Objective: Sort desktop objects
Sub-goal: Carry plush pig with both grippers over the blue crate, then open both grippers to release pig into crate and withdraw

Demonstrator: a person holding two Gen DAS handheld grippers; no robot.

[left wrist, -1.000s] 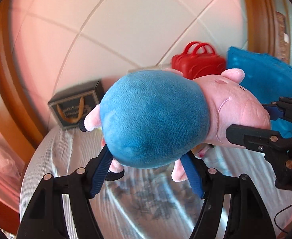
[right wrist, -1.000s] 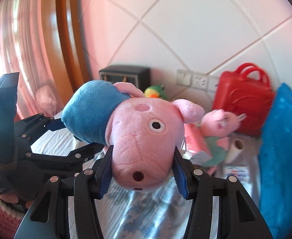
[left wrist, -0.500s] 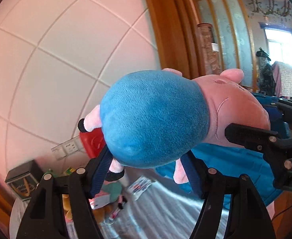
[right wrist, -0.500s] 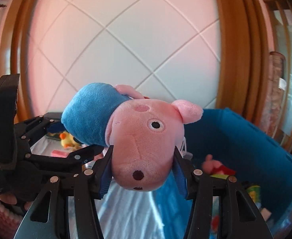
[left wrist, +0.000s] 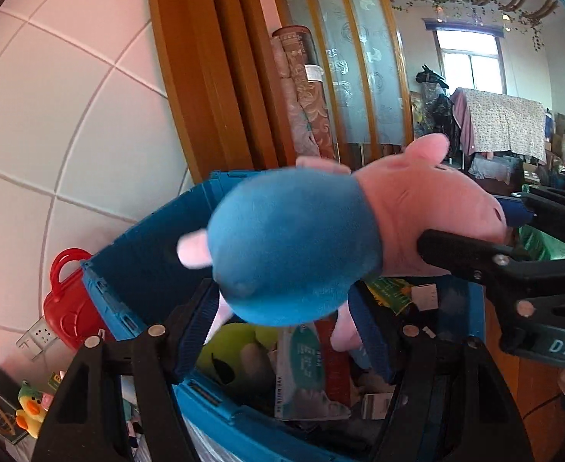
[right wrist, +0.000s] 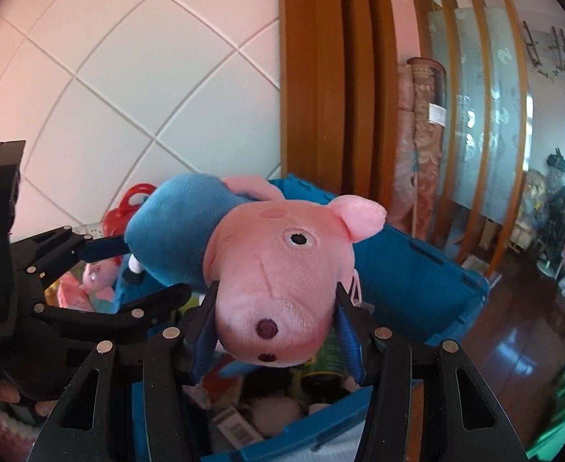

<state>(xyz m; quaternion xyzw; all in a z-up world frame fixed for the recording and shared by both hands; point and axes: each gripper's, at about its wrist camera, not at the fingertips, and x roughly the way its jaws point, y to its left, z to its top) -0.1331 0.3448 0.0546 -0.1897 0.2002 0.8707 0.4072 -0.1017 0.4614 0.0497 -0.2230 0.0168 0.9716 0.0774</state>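
While both grippers carry the pig plush above the blue bin, L gripper jaws clamp its blue body, R gripper jaws clamp its snout. Step: drop-off. Next: lower, then open both jaws w/ plush inside bin walls.

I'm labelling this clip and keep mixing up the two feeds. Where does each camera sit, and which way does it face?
Left wrist: on the left gripper, facing the plush pig's blue body above the blue bin; its own fingers and the right gripper show.
Right wrist: on the right gripper, facing the pig's snout over the same bin; its own fingers, the left gripper and fingertips of a hand show.
Shared: pig, bin, red toy case, tiled wall.
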